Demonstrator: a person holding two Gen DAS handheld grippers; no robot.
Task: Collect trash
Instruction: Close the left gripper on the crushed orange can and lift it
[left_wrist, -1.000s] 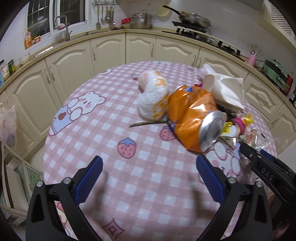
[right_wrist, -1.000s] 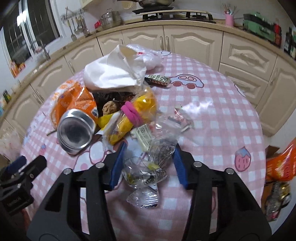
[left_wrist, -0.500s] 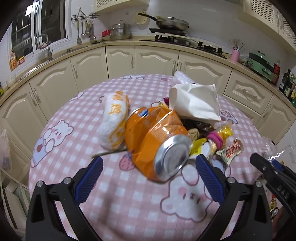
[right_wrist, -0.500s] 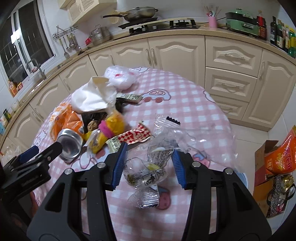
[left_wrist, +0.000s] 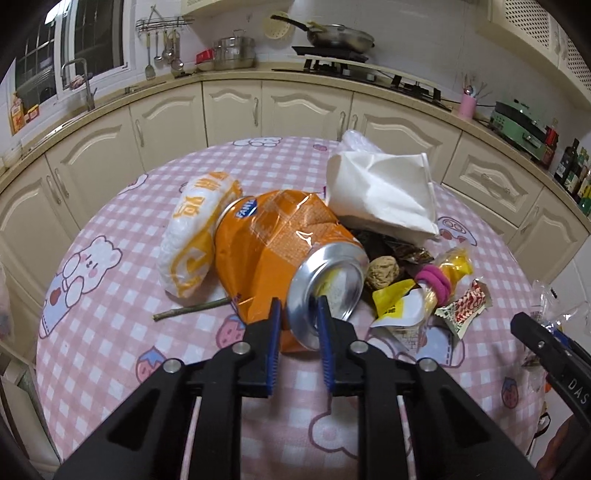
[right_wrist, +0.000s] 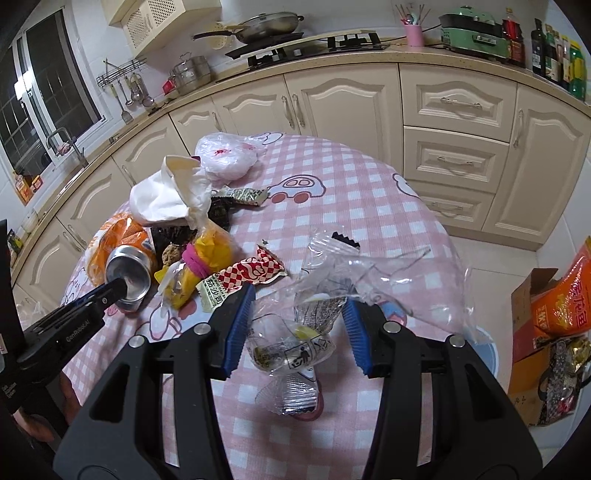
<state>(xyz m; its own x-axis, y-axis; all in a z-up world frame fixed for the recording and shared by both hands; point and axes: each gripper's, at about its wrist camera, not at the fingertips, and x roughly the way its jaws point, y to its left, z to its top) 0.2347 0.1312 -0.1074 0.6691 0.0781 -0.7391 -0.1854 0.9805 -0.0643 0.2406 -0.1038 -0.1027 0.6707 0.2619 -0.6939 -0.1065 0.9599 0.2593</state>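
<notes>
Meanwhile, on the pink checked table (left_wrist: 110, 332), we count one crushed orange can (left_wrist: 280, 247) (lying on its side), its rim between the closing left gripper (left_wrist: 297, 325); the right gripper (right_wrist: 297, 325), part-open, pinches one clear plastic bag (right_wrist: 369, 280) of wrappers.

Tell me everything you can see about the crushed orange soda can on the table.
The orange can is thin metal, badly dented, lying on its side on the pink checked tablecloth, its silver end facing the camera. A white-and-orange packet lies against it, a white paper bag behind. The left gripper is closing, its blue pads straddling the rim.
</notes>
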